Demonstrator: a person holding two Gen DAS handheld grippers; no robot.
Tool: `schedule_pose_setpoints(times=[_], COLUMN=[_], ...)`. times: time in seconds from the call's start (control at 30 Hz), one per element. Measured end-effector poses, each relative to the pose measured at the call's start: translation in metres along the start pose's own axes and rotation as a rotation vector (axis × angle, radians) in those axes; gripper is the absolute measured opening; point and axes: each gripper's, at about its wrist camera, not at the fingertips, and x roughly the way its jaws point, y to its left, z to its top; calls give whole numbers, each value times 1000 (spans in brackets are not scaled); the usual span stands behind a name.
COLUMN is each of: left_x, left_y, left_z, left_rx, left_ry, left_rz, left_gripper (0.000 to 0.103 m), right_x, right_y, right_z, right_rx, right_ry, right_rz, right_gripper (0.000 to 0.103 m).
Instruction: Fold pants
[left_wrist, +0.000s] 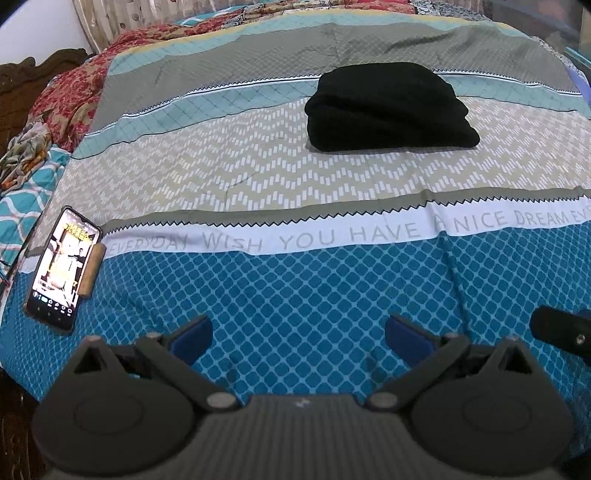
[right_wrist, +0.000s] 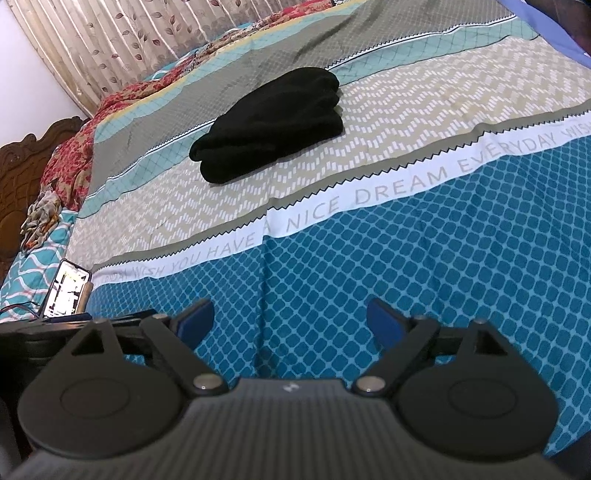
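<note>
The black pants (left_wrist: 389, 107) lie folded into a thick stack on the patterned bedsheet (left_wrist: 258, 177), far from both grippers. They also show in the right wrist view (right_wrist: 273, 125). My left gripper (left_wrist: 298, 338) is open and empty, over the blue part of the sheet near the bed's front edge. My right gripper (right_wrist: 290, 323) is open and empty, also over the blue part. A dark piece of the right gripper (left_wrist: 561, 332) shows at the right edge of the left wrist view.
A phone (left_wrist: 62, 267) with a lit screen lies at the bed's left edge, beside a small wooden piece (left_wrist: 92, 271); it also shows in the right wrist view (right_wrist: 66, 293). Red floral bedding (left_wrist: 70, 92) and a wooden headboard (right_wrist: 22, 173) are at the left. Curtains (right_wrist: 122, 48) hang behind.
</note>
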Motion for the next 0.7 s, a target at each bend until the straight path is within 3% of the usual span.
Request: schedule_pose_setpoints(times=[0.7], left_x=[2], left_y=[1], left_z=[0], left_rx=[-23], left_ry=[30], left_rz=[-47], left_gripper=[103], right_x=[3], right_y=[-7], right_z=[-1], right_rx=[35], right_ry=[25], right_rz=[4], right_gripper=[91])
